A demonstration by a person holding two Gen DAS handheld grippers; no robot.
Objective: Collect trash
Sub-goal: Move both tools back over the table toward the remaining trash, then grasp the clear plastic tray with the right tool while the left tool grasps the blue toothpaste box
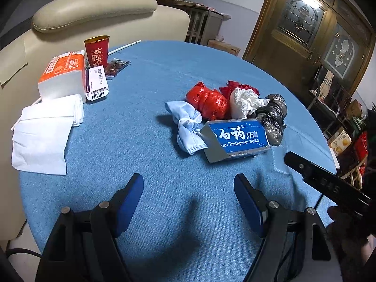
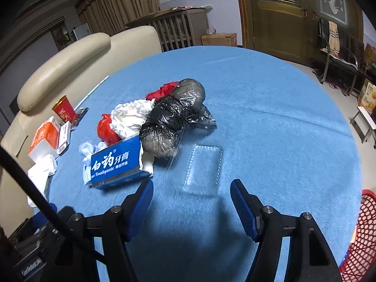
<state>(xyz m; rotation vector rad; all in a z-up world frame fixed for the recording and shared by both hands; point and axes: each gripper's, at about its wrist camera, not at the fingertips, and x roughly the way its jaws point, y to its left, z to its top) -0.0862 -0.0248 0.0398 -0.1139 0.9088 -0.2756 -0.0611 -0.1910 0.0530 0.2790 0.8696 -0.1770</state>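
Note:
A trash pile lies on the round blue table [image 1: 164, 75]: a blue toothpaste box [image 1: 237, 139] [image 2: 117, 162], a crumpled blue face mask [image 1: 188, 124], a red plastic bag [image 1: 208, 101] [image 2: 107, 129], a white paper wad [image 1: 244, 102] [image 2: 131, 117] and a black plastic bag [image 1: 272, 117] [image 2: 174, 122]. A clear plastic tray [image 2: 204, 170] lies just ahead of my right gripper [image 2: 191, 192], which is open and empty. My left gripper [image 1: 189, 185] is open and empty, short of the box.
At the table's left are a red cup [image 1: 96, 49], an orange tissue pack [image 1: 63, 75], a labelled packet [image 1: 97, 82] and white napkins [image 1: 44, 136]. A beige sofa [image 1: 94, 9] stands behind. A red mesh basket [image 2: 359, 237] is at the right edge.

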